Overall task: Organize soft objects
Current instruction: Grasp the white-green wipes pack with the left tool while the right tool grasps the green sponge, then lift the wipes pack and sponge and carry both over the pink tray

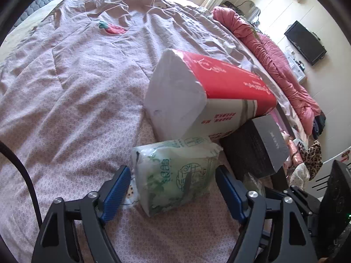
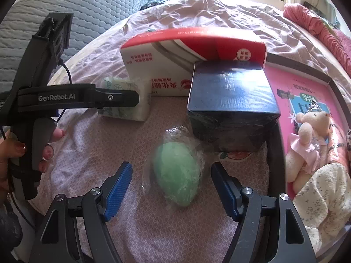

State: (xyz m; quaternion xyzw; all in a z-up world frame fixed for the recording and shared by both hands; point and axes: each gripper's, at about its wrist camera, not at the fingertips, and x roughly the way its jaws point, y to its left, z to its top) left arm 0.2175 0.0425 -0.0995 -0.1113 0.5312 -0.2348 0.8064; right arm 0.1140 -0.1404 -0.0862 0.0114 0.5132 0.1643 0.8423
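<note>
A green-printed soft tissue pack [image 1: 175, 175] lies on the pink bed sheet between the open fingers of my left gripper [image 1: 173, 188], with gaps on both sides. The pack also shows in the right wrist view [image 2: 129, 100], partly behind the left gripper's body. A green egg-shaped soft item in clear plastic wrap [image 2: 177, 173] lies on the sheet between the open fingers of my right gripper [image 2: 172, 186], untouched. A large red and white tissue pack [image 1: 206, 92] [image 2: 186, 59] and a dark box [image 1: 254, 146] [image 2: 232, 105] lie just behind both.
A pink box with a plush bear [image 2: 311, 131] lies to the right, with floral cloth [image 2: 329, 197] in front of it. A rolled pink quilt [image 1: 285, 65] runs along the bed's right edge. A grey mattress [image 2: 87, 2] stands at the back left. A TV [image 1: 305, 41] stands by the wall.
</note>
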